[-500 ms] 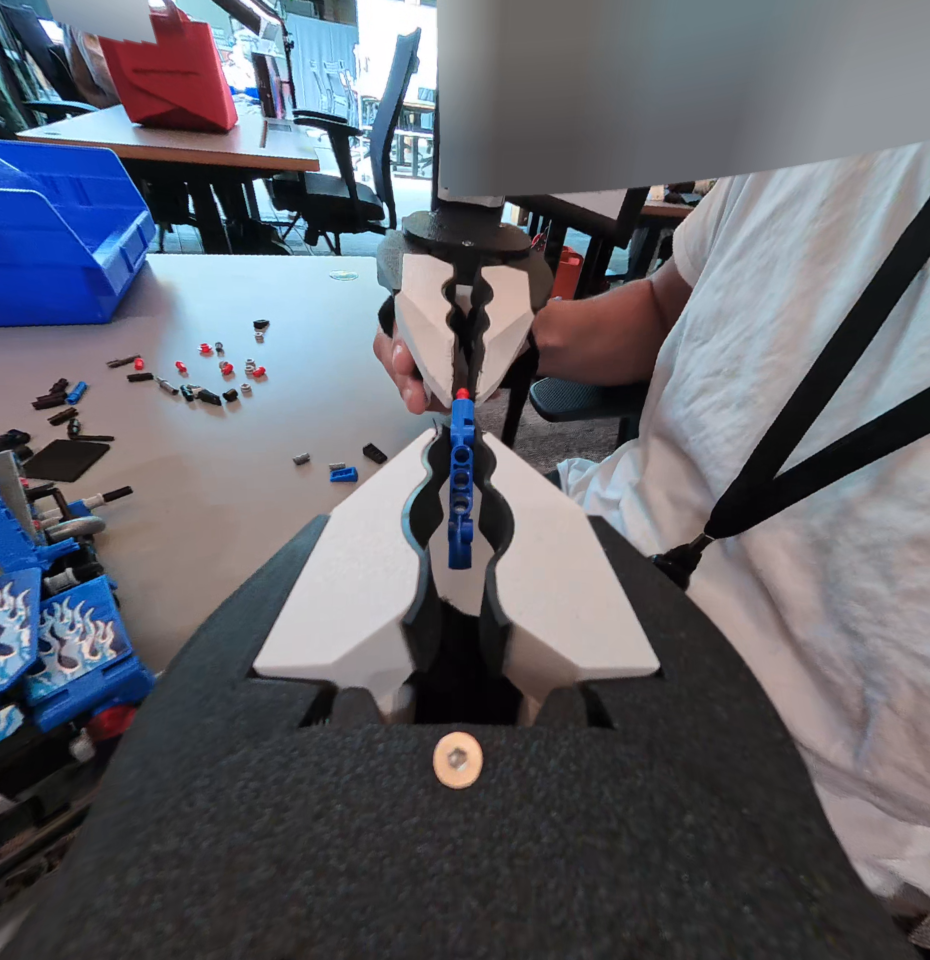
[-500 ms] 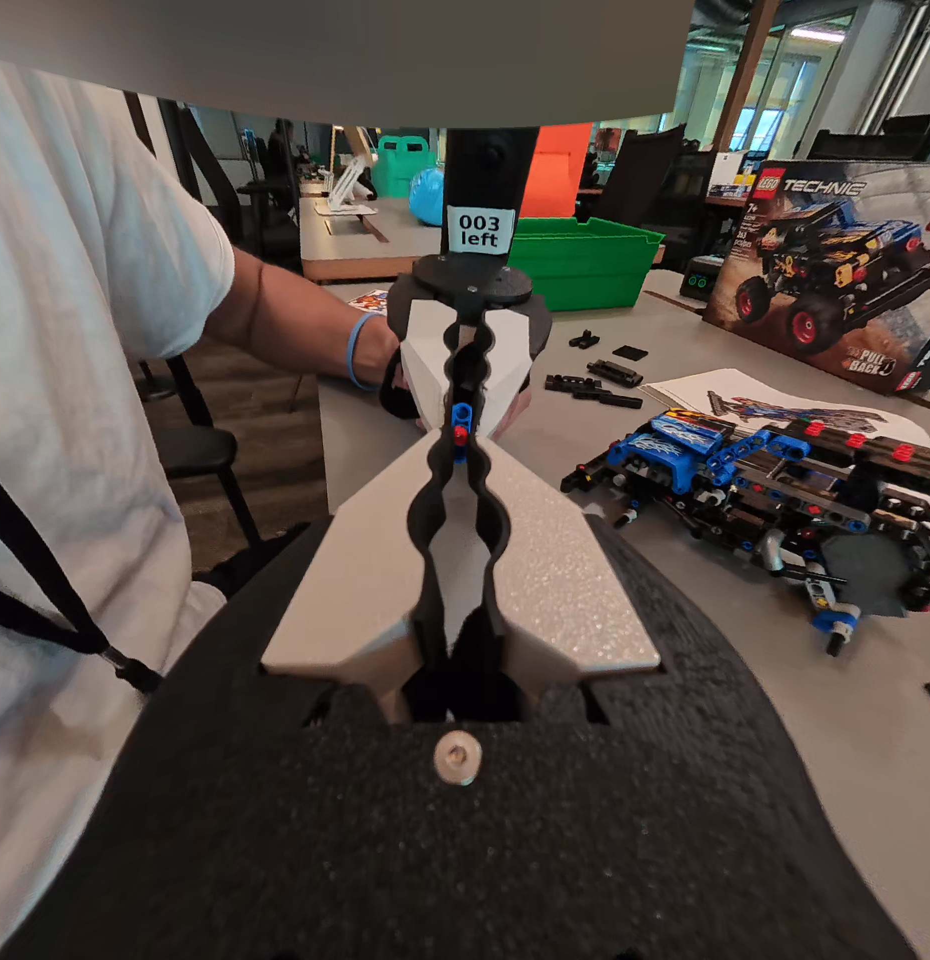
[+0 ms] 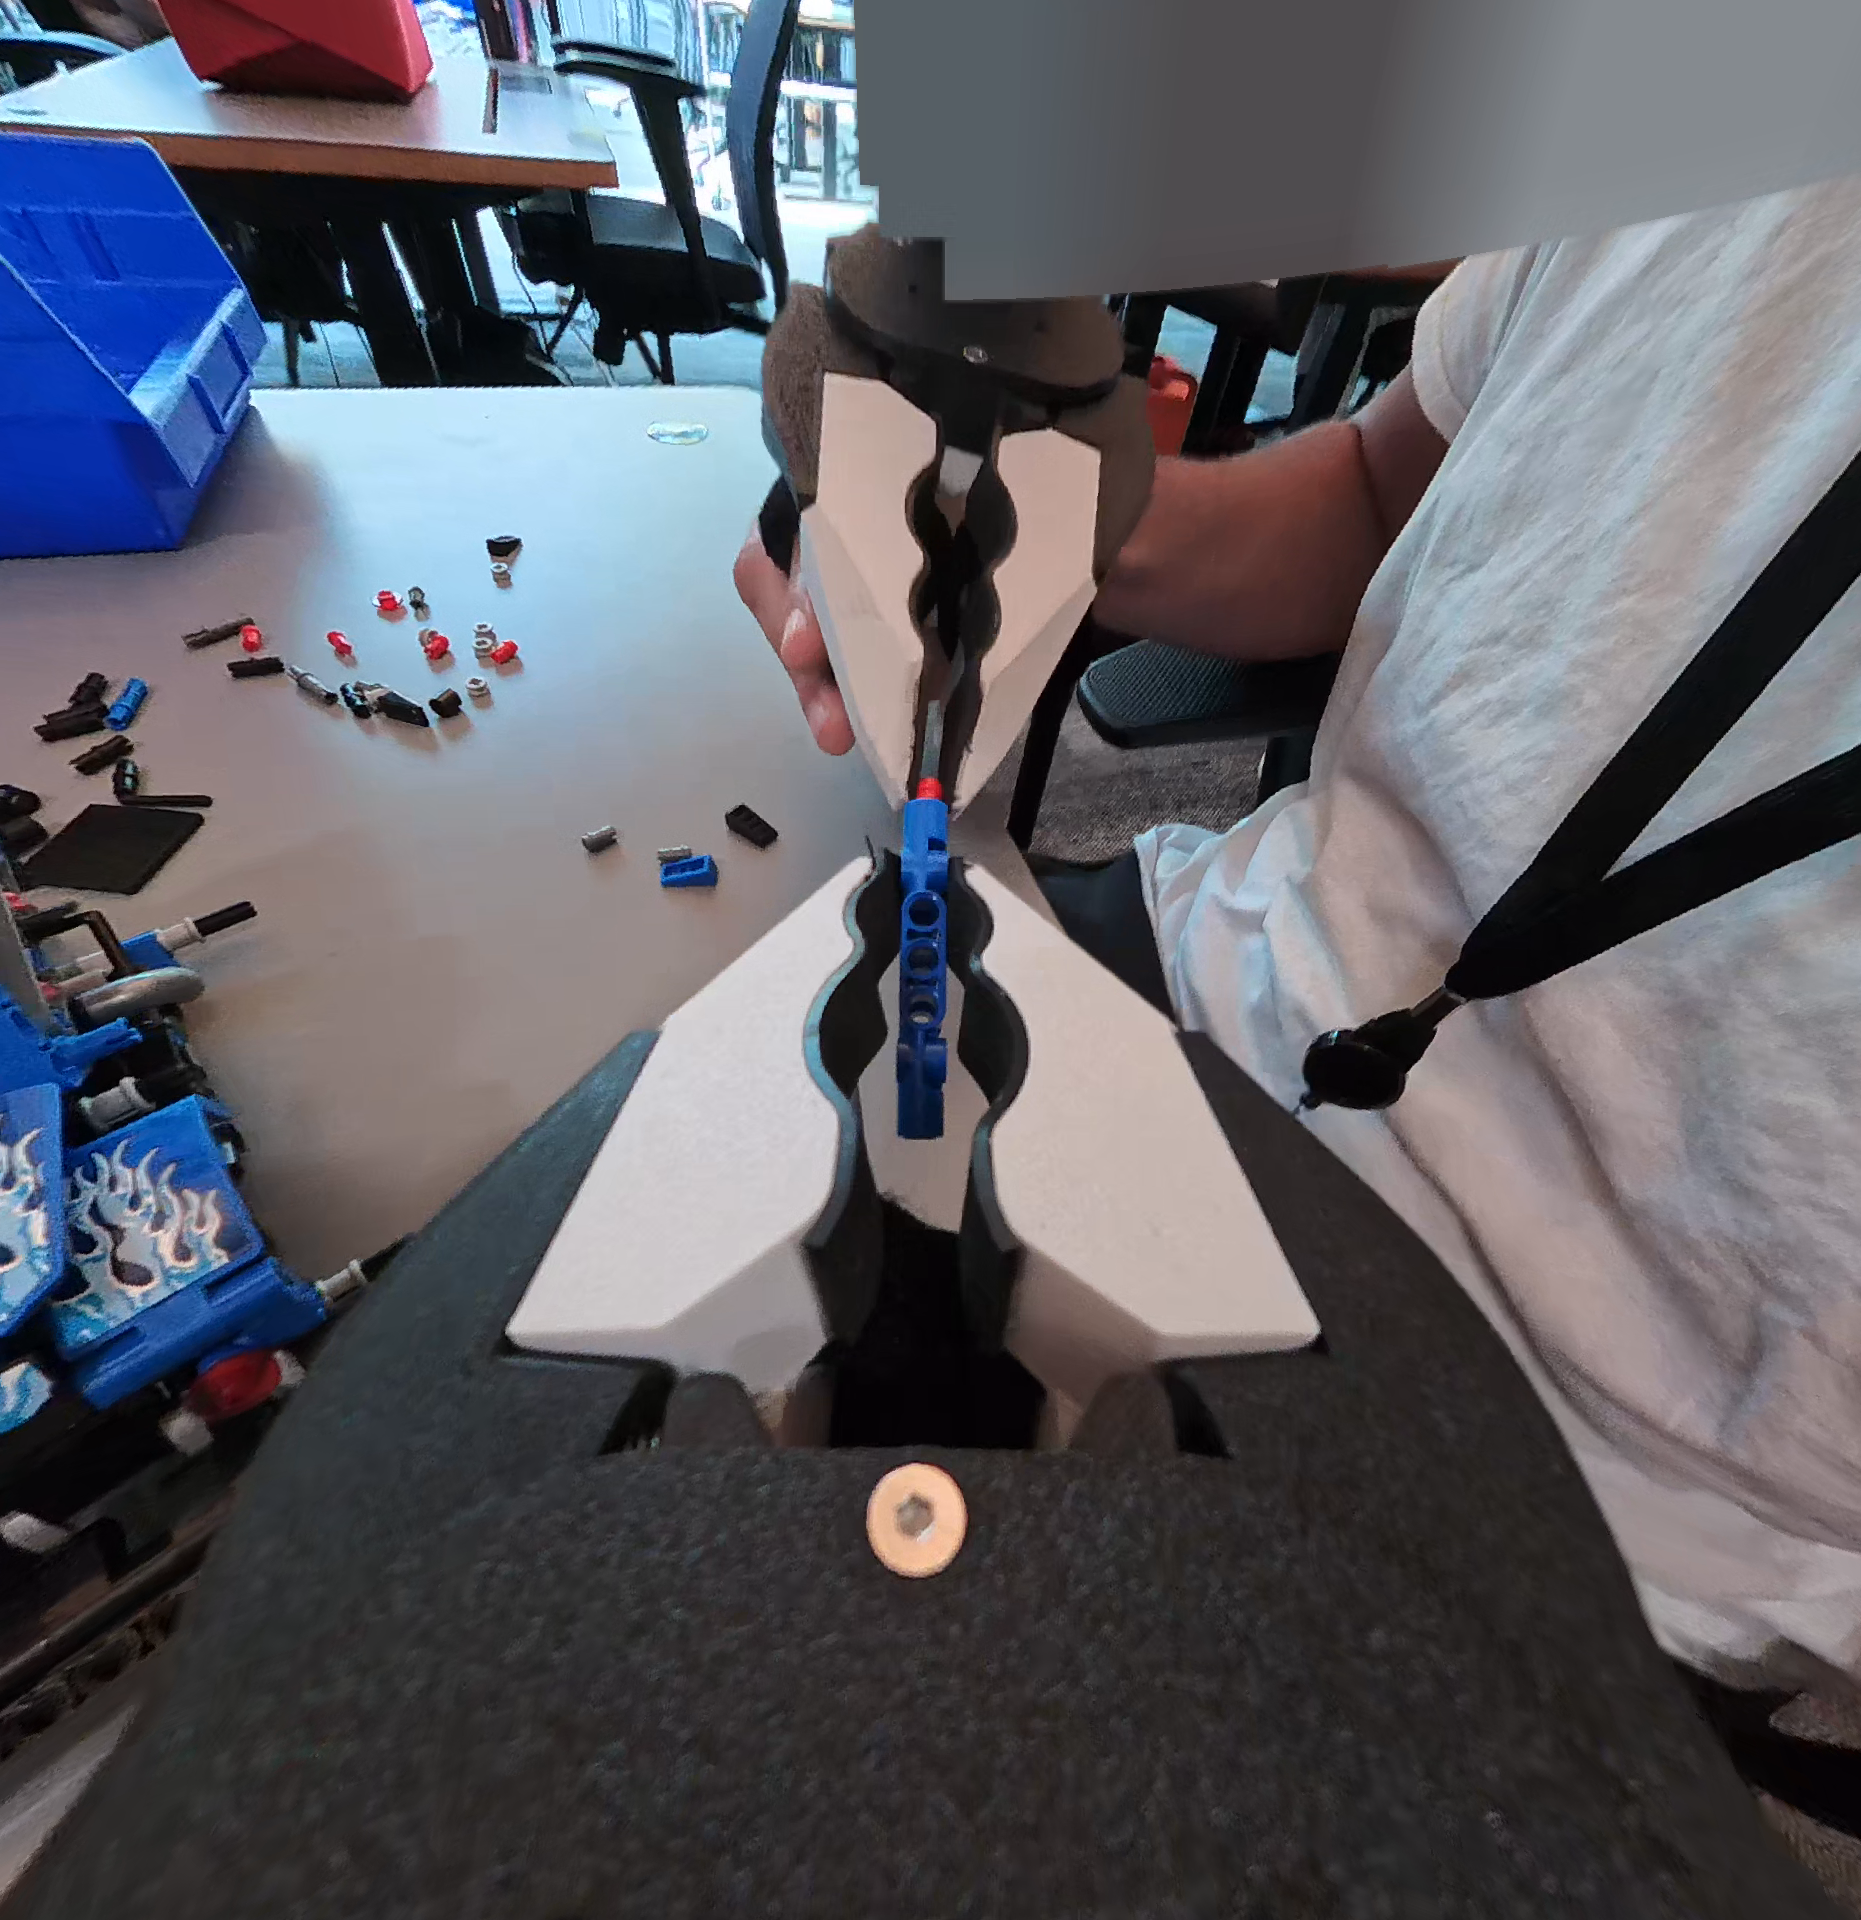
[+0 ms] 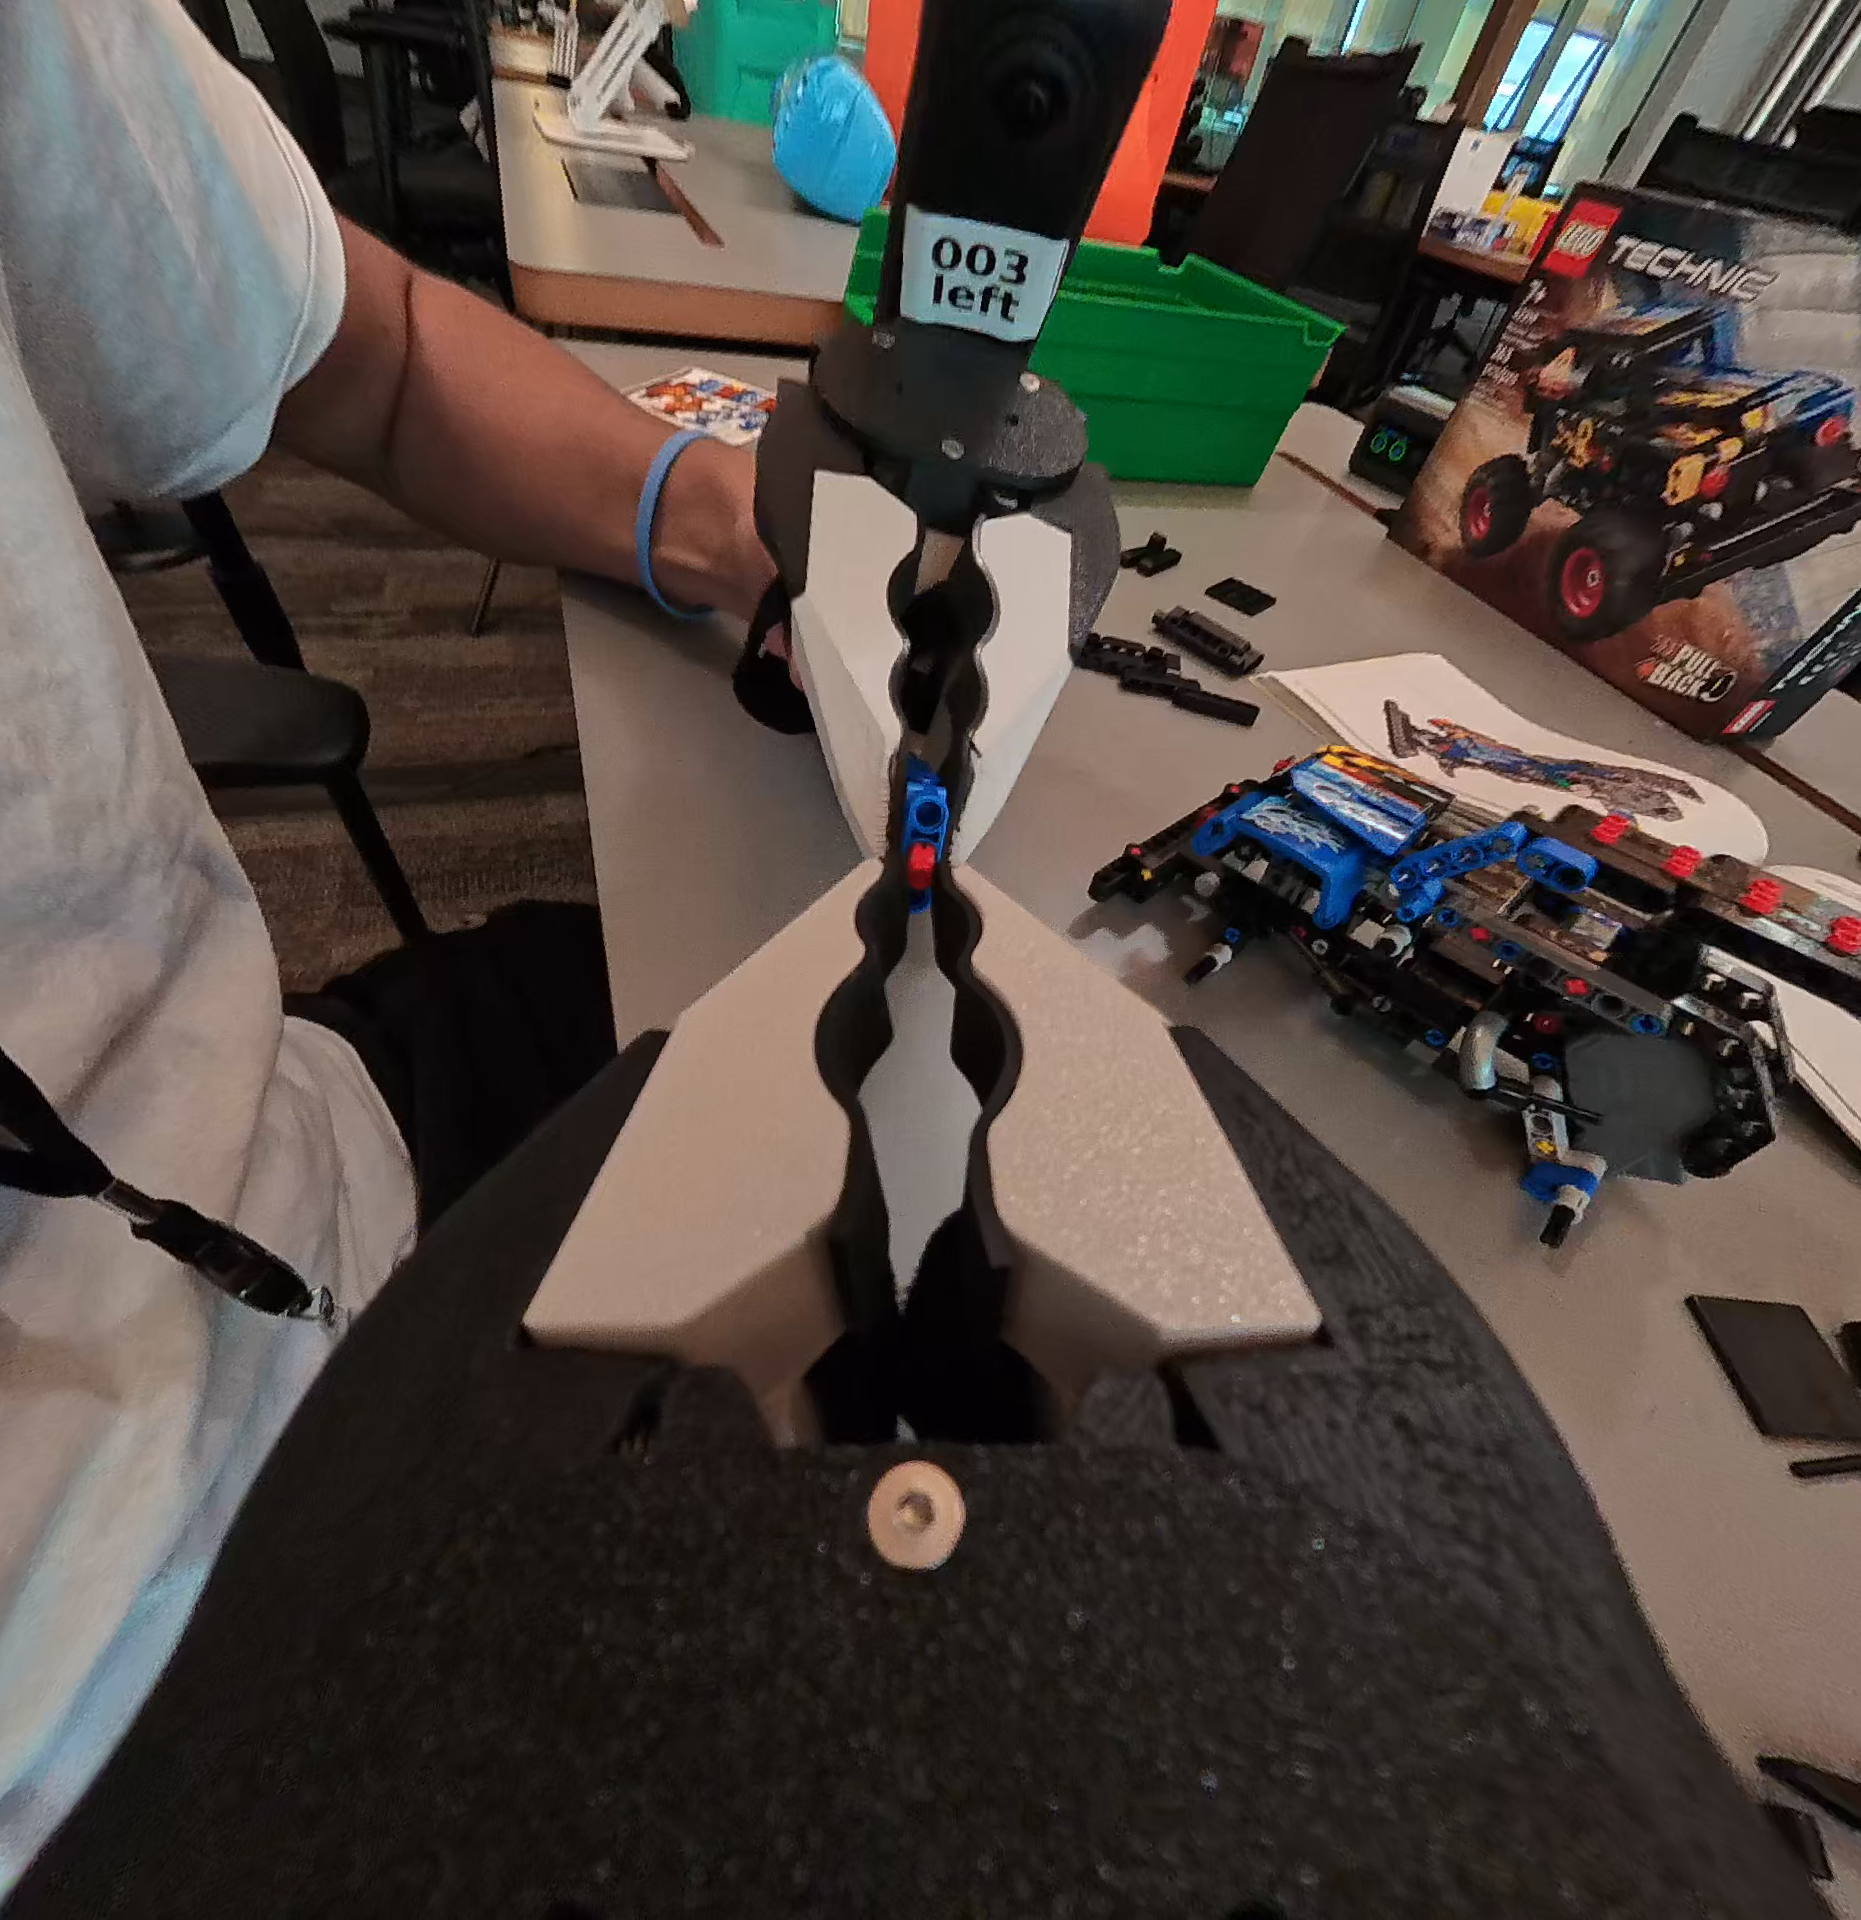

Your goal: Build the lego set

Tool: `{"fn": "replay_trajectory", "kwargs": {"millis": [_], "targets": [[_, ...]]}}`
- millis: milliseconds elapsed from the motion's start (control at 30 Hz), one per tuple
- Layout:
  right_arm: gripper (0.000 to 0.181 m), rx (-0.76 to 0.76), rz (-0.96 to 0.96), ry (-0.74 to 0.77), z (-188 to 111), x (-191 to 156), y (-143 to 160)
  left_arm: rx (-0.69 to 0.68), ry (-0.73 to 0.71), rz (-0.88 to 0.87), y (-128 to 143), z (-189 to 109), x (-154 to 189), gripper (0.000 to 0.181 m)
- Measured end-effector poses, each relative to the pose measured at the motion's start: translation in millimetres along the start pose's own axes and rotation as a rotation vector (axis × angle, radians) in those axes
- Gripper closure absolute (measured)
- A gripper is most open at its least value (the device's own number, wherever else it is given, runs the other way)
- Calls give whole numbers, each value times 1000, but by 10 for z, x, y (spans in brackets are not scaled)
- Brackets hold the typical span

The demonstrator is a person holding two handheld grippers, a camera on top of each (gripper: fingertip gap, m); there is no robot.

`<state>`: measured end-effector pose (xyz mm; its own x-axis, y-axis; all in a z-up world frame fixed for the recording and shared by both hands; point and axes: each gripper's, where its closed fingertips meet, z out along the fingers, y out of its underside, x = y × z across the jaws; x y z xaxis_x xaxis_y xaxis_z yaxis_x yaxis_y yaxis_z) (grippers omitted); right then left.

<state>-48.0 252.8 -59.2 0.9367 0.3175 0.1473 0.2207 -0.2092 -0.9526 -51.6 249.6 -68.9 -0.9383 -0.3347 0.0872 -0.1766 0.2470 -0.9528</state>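
Left tongs [image 3: 921,883]: white faceted plastic fingers with wavy black rubber liners on a grainy black body, closed on a blue perforated beam [image 3: 921,997] held in the air off the grey tabletop [image 3: 406,935] edge. Right tongs [image 4: 918,883]: same build, closed on a red pin [image 4: 919,858] at the beam's tip. Half-built blue-and-black truck [image 4: 1477,935] with flame stickers lies on the tabletop, beside a printed cardboard box [image 4: 1653,457] and a white-labelled camera post [image 4: 983,275]; writing not transcribed.

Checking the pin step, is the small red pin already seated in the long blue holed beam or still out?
Seated at least partway: small red pin sits in long blue holed beam's end hole; depth cannot tell.
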Motion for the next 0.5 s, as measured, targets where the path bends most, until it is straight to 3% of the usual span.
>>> {"fn": "replay_trajectory", "kwargs": {"millis": [200,500], "targets": [[177,-103,-48,-4,27,-32,149,-106,-45,84,141,38,-16,175],[177,-99,-29,-40,38,-76,164,-98,-5,82,162,42,30,175]]}}
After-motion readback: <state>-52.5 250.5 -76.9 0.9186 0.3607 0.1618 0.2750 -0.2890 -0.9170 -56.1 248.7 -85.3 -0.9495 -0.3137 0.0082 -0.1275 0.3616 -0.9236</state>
